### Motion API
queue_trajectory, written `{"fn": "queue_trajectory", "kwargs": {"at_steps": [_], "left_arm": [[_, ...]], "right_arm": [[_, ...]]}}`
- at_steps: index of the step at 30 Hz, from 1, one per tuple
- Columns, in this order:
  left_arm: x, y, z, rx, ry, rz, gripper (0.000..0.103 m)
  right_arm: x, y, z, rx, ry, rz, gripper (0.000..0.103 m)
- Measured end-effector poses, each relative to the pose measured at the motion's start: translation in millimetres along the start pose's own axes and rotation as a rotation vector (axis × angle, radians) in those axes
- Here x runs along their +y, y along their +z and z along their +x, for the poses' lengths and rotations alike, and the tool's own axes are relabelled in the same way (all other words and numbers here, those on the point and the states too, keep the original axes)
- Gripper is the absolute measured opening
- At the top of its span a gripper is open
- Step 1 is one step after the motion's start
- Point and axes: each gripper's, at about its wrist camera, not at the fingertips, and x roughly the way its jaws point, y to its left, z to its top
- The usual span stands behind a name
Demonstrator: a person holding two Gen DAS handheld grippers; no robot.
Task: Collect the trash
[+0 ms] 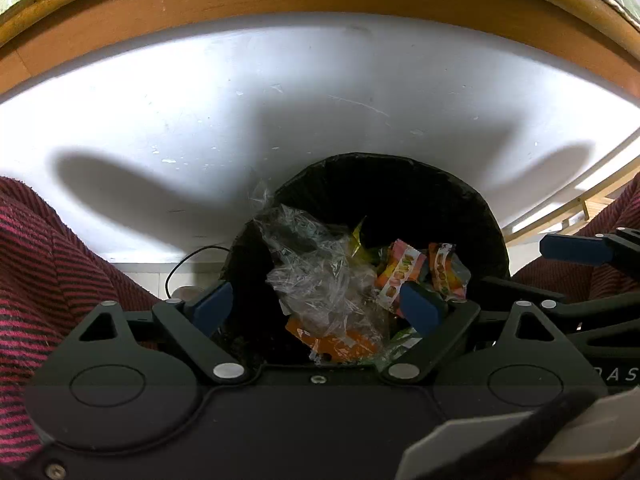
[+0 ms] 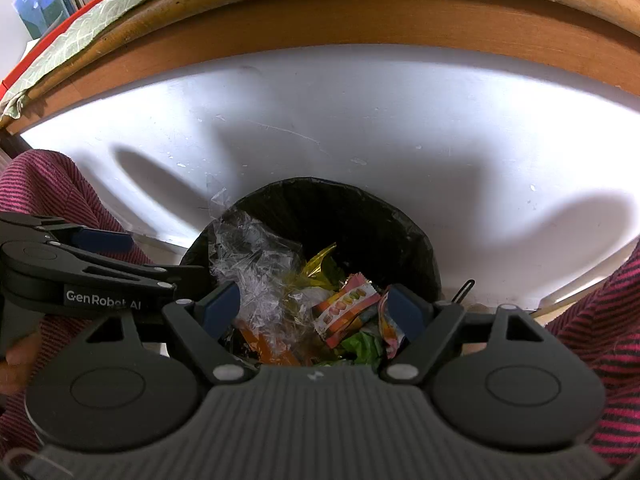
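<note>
Both jaws apart, empty – left gripper [image 1: 318, 306], right gripper [image 2: 314, 310] above black-lined round bin [image 2: 360, 216] – tuck crinkled clear plastic wrap [image 2: 256, 264] off its rim

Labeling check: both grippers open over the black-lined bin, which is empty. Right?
Not quite: the bin isn't empty. The right wrist view shows clear plastic and snack wrappers inside. Left gripper and right gripper are indeed open above it.
</note>
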Motion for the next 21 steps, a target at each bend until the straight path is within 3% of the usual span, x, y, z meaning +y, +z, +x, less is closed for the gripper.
{"fn": "queue_trajectory", "kwargs": {"at_steps": [21], "left_arm": [[-1.2, -2.6, 1.4, -0.001, 0.009, 0.004, 0.090]], "right_arm": [[2.0, -2.6, 0.6, 0.007, 0.001, 0.001, 0.088]]}}
